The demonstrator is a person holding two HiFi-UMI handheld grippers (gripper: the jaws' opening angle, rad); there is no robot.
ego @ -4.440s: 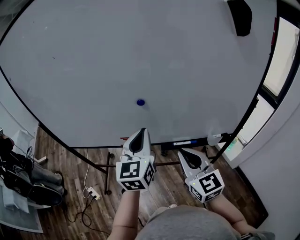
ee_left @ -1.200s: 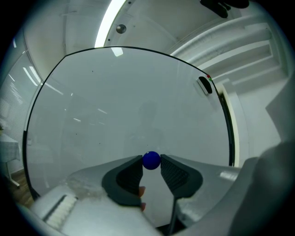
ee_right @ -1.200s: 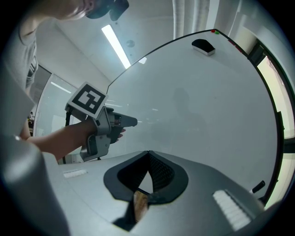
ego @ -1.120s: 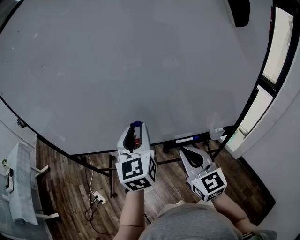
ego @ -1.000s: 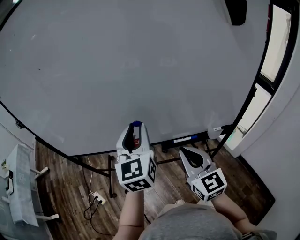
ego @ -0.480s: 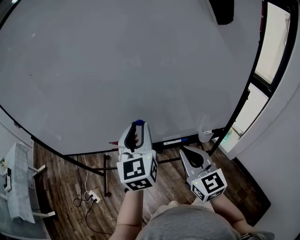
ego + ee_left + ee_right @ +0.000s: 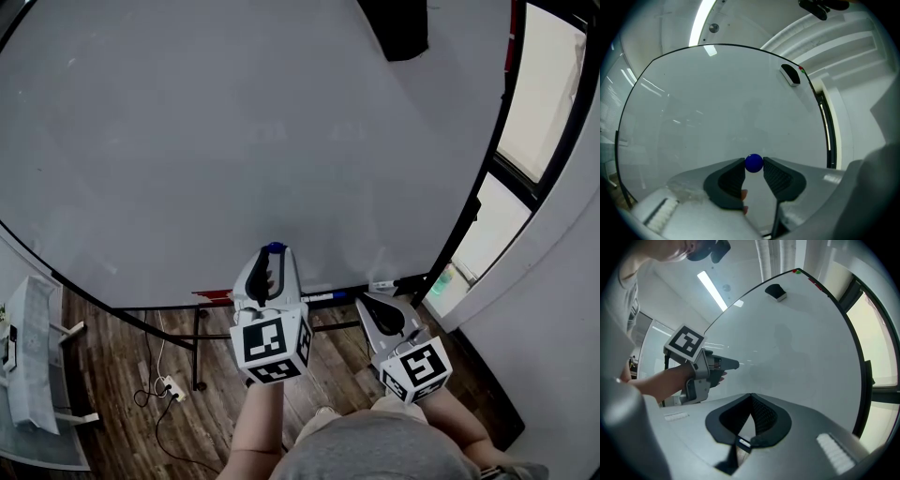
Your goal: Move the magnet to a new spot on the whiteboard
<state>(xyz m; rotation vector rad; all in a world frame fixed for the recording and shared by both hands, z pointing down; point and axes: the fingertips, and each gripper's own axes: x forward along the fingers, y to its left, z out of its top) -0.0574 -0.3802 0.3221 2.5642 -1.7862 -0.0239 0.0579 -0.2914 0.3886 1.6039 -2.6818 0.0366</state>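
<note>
A small round blue magnet (image 7: 753, 162) sits pinched between the tips of my left gripper (image 7: 753, 164), held just in front of the big whiteboard (image 7: 722, 108). In the head view the blue magnet (image 7: 274, 248) pokes out past the left gripper (image 7: 273, 255), near the lower part of the whiteboard (image 7: 234, 141). My right gripper (image 7: 373, 306) hangs lower to the right, its jaws shut with nothing between them (image 7: 751, 397). The right gripper view also shows the left gripper (image 7: 733, 364) pointing at the whiteboard (image 7: 797, 338).
A black eraser (image 7: 398, 26) clings to the board's upper right, also seen as the eraser (image 7: 791, 75). Markers lie in the tray (image 7: 309, 297) under the board. A window (image 7: 539, 94) stands at the right. A power strip and cables (image 7: 159, 389) lie on the wooden floor.
The magnet left its spot on the board and now sits in my left gripper. Over the last second the view swung so the board and eraser slid left; the grippers barely shifted.
</note>
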